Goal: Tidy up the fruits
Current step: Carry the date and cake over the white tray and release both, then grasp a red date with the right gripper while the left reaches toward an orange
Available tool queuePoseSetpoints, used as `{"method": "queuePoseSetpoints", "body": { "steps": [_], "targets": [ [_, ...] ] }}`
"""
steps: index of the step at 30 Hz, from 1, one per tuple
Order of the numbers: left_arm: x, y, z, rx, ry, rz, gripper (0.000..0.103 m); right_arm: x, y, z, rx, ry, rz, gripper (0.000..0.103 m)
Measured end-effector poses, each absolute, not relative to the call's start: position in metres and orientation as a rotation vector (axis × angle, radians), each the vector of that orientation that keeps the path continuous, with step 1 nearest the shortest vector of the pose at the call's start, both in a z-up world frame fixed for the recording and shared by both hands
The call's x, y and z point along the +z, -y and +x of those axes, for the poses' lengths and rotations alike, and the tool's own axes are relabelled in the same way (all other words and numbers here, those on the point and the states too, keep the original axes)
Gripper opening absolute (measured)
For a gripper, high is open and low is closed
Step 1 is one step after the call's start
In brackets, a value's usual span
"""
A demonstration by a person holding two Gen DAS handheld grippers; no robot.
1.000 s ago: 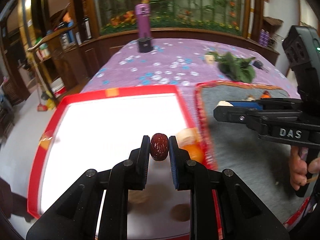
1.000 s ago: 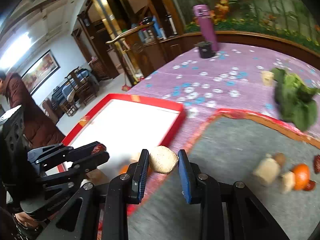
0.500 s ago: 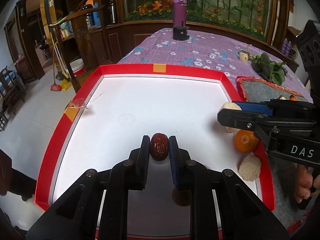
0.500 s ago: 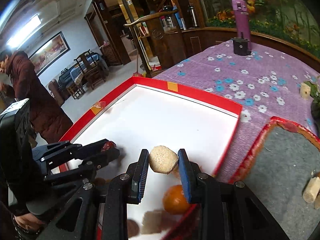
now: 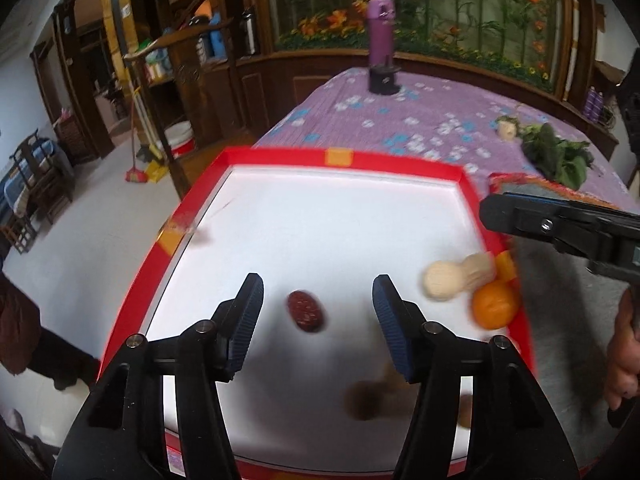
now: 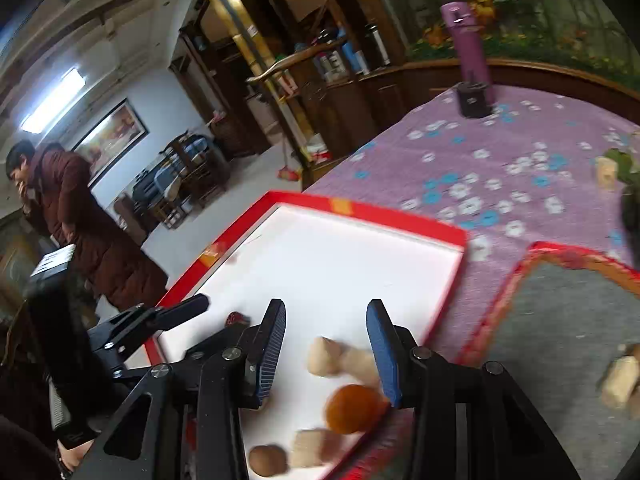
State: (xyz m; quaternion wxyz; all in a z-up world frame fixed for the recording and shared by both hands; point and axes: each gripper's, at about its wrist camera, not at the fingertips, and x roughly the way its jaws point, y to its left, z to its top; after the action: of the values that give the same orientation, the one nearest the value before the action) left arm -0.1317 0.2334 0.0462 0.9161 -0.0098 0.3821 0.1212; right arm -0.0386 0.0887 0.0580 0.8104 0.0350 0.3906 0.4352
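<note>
Nearest to us, our left tongs (image 5: 318,300) stand wide, with nothing between the pads. The red date (image 5: 305,311) lies on the white floor of the red-rimmed tray (image 5: 400,160), between the two left fingers but touching neither; its long axis runs at a slant, the far end pointing up and to the left, the near end toward the lower right. Closer to the camera, two blurred brown pieces (image 5: 363,399) sit on the tray floor; we cannot tell what they are.

Our right tongs (image 6: 326,338) are also spread wide and hold nothing. Under them, in the tray's near right corner, we see two pale rough lumps (image 6: 340,358) touching each other, and just beside them an orange (image 6: 352,408), close against the red rim. Nearer still lie a tan block (image 6: 310,446) and a round brown fruit (image 6: 267,460).

To the right of the tray lies a grey mat with a red border (image 6: 560,320), carrying more pale pieces (image 6: 622,376) at its right edge.

Farther off, the tabletop wears a purple flowered cloth (image 5: 400,120), with a bunch of green leaves (image 5: 558,156) on it and a purple bottle (image 5: 382,60) upright at the far end. In the right wrist view a person in a dark red coat (image 6: 72,220) stands on the floor to the left.
</note>
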Motion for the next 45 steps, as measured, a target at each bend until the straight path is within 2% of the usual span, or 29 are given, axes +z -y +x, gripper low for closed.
{"method": "queuePoseSetpoints", "body": {
  "steps": [4, 11, 17, 30, 35, 45],
  "targets": [
    [0.056, -0.201, -0.127, 0.176, -0.776, 0.033, 0.06, 0.068, -0.053, -0.028, 0.88, -0.802, 0.101, 0.04],
    [0.064, -0.12, -0.113, -0.025, -0.781, 0.145, 0.06, 0.078, 0.068, -0.002, 0.65, -0.725, 0.112, 0.041],
    [0.064, -0.061, -0.093, -0.171, -0.801, 0.193, 0.06, 0.052, 0.152, 0.039, 0.438, -0.837, 0.078, 0.041],
    [0.061, 0.016, -0.069, -0.368, -0.837, 0.301, 0.06, 0.011, 0.152, 0.057, 0.375, -0.978, -0.073, 0.019],
    [0.061, 0.041, -0.051, -0.458, -0.835, 0.38, 0.06, 0.019, 0.175, 0.054, 0.368, -1.005, 0.004, 0.019],
    [0.044, 0.106, -0.009, -0.681, -0.848, 0.657, 0.059, 0.017, 0.23, 0.069, 0.393, -1.101, 0.385, 0.019]
  ]
}}
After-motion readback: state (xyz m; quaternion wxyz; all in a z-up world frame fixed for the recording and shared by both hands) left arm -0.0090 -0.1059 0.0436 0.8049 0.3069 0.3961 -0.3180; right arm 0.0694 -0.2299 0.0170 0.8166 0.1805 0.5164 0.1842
